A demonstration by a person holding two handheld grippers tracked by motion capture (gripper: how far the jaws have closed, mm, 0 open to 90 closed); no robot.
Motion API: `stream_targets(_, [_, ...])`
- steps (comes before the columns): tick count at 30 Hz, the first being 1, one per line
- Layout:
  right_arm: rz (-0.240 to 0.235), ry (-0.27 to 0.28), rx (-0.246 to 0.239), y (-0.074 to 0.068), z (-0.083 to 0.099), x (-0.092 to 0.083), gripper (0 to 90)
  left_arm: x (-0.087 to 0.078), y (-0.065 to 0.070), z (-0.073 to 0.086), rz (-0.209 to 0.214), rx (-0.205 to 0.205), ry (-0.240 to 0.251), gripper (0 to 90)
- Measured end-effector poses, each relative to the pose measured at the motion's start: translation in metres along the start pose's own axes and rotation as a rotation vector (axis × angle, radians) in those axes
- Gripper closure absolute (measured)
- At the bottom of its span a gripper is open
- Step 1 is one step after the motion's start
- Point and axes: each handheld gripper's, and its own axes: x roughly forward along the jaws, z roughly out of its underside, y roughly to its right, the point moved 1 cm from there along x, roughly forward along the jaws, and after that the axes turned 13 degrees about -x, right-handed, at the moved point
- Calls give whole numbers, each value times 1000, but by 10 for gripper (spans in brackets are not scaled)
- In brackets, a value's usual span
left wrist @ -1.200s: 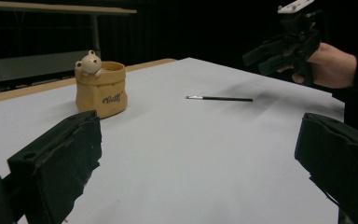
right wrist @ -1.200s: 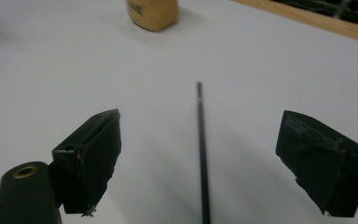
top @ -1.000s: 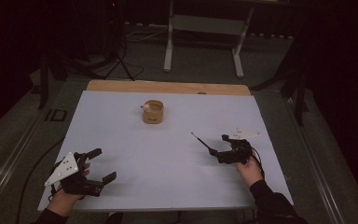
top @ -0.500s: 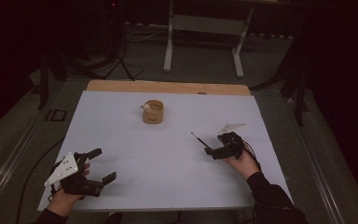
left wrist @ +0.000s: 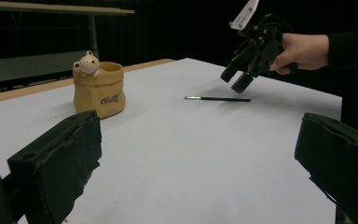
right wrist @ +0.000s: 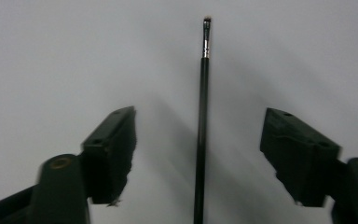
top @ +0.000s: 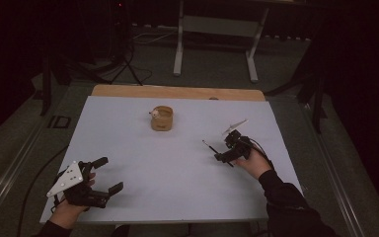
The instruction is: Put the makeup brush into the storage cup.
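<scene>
The thin black brush (right wrist: 202, 121) lies flat on the white table (top: 177, 187), between the right gripper (top: 225, 154)'s jaws, which have just been closing and do not touch it. At its 11 o'clock stands a tan pot (top: 161, 119). The left gripper (top: 103, 174), at 8 o'clock, gapes wide, empty.

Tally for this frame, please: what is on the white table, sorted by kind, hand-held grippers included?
Thin black brush: 1
Tan bag-shaped pot with a small bear figure on its rim: 1
Hand-held grippers: 2, the left hand-held gripper and the right hand-held gripper
Total: 4
</scene>
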Motion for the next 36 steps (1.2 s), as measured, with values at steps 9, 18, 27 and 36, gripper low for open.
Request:
stream_targets(9, [-11, -107, -27, 4, -13, 5, 501, 0, -1, 0, 2, -3, 0, 9])
stream_targets(18, [-63, -219, -45, 6, -22, 10, 660, 0, -1, 0, 4, -3, -4, 9])
stream_targets(27, [-76, -281, -58, 10, -19, 17, 708, 0, -1, 1, 7, -4, -3, 9])
stream_targets(36, [-52, -294, -84, 11, -21, 26, 777, 0, -1, 1, 7, -6, -3, 9])
